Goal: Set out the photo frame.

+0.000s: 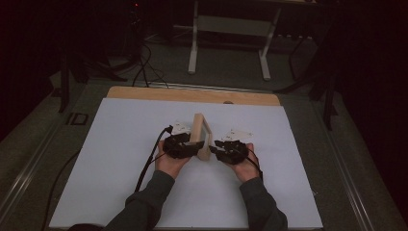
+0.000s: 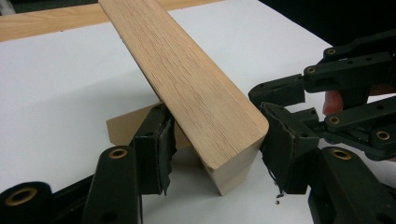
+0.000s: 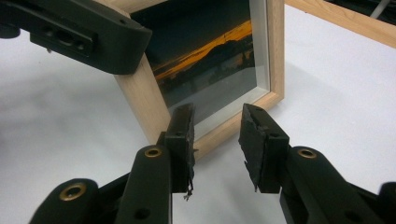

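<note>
A light wooden picture frame (image 1: 197, 129) stands upright on the white sheet (image 1: 125, 144), turned edge-on to me in the high view. My left gripper (image 2: 219, 140) straddles its near end. One pad (image 2: 156, 140) touches the rear side and the other (image 2: 282, 140) touches the front corner of the wood (image 2: 205, 93). The frame's sunset photo (image 3: 205, 60) faces my right gripper (image 3: 217, 126), which stands open with its tips just short of the bottom rail (image 3: 233, 123). Both hands sit close together at the sheet's middle, left gripper (image 1: 185, 146) and right gripper (image 1: 222, 150).
The frame's back stand (image 2: 123, 130) rests on the sheet behind my left pad. A wooden table edge (image 1: 192, 95) runs along the sheet's far side. Black cables (image 1: 149, 161) trail from the left gripper. White table legs (image 1: 194, 43) stand on the floor beyond.
</note>
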Available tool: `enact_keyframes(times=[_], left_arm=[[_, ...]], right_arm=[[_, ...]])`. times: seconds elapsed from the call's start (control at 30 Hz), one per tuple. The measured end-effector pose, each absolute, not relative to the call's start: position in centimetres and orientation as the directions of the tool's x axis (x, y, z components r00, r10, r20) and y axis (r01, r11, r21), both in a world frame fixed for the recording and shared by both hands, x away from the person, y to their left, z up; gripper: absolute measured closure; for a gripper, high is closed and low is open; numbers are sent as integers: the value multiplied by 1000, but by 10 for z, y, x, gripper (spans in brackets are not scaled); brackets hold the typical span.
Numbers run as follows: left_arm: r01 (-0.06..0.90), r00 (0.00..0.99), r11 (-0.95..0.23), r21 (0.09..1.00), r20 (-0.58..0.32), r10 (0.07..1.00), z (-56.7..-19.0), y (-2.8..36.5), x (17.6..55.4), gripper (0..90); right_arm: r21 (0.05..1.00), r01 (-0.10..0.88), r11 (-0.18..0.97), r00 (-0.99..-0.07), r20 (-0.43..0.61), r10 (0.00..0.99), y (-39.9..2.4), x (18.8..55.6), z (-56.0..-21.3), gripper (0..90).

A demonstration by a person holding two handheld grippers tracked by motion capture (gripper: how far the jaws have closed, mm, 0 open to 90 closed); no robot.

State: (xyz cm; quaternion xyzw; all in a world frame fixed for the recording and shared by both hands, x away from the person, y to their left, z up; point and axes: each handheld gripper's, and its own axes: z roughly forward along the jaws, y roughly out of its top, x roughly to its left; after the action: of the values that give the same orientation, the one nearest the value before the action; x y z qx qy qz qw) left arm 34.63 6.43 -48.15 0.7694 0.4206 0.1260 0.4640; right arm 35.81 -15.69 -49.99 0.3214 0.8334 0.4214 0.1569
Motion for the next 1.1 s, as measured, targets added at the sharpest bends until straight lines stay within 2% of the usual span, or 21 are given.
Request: enact_keyframes(times=[0.37,1.1], left_arm=[[531,613,-214,820,-198,765,-480,70,348,595],[488,686,-287,824,-158,710,-479,74,349,613]], right_arm=[[804,402,438,-743,7,669,-157,359,-500,648],[814,395,426,-735,2,678,-161,360,-495,650]])
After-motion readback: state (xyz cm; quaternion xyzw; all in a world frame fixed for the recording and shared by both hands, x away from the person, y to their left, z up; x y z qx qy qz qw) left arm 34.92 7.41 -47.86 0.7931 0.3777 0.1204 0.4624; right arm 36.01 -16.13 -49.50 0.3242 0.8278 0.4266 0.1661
